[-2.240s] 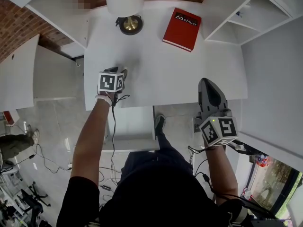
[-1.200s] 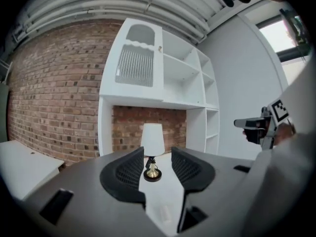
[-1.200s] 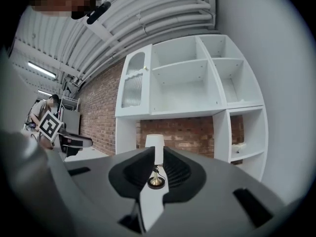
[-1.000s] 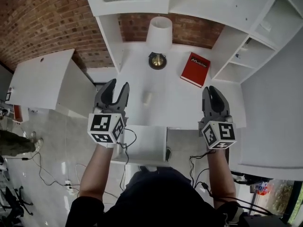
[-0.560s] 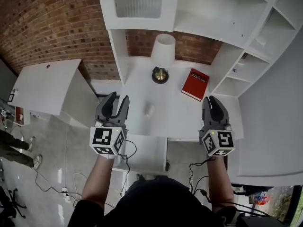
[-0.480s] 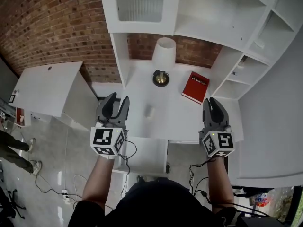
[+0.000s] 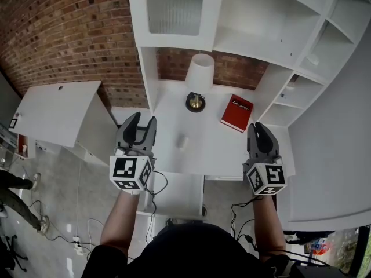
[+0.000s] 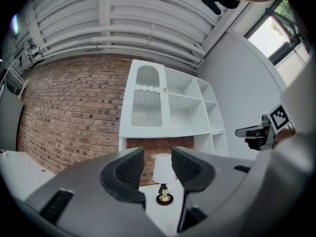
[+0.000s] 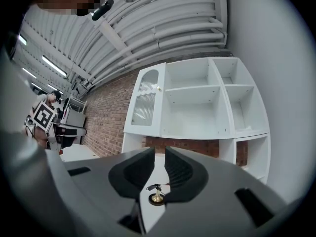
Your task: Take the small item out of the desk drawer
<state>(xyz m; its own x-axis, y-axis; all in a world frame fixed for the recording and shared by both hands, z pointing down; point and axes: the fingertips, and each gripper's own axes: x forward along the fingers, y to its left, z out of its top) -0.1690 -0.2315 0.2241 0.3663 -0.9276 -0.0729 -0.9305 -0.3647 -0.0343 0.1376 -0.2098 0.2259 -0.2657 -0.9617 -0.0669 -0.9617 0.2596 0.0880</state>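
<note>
**Brick-backed white worktop [image 7: 214, 149]: small item [image 7: 182, 142] out, drawer [image 7: 174, 193] open**

Count: one small item, lying on the worktop; one lamp [image 7: 200, 75]; one red book [image 7: 236, 112]; one drawer.
Jaws: left hand-held gripper [image 7: 142, 122] apart, empty; right hand-held gripper [image 7: 259, 127] barely parted, empty.
Risk: item looks round and may roll off; a knee could strike the drawer.

Two handheld grippers were counted: one left gripper [image 7: 137, 120] and one right gripper [image 7: 257, 129]. One white desk [image 7: 165, 112] was seen, with one open drawer [image 7: 175, 194] below its front edge. On the desk, one lamp [image 7: 200, 75], one red book [image 7: 236, 112] and one small pale item [image 7: 182, 142] were counted. Above it, one white shelf unit [image 7: 261, 36] was noted, fitted with one ribbed-glass door [image 7: 175, 7].
</note>
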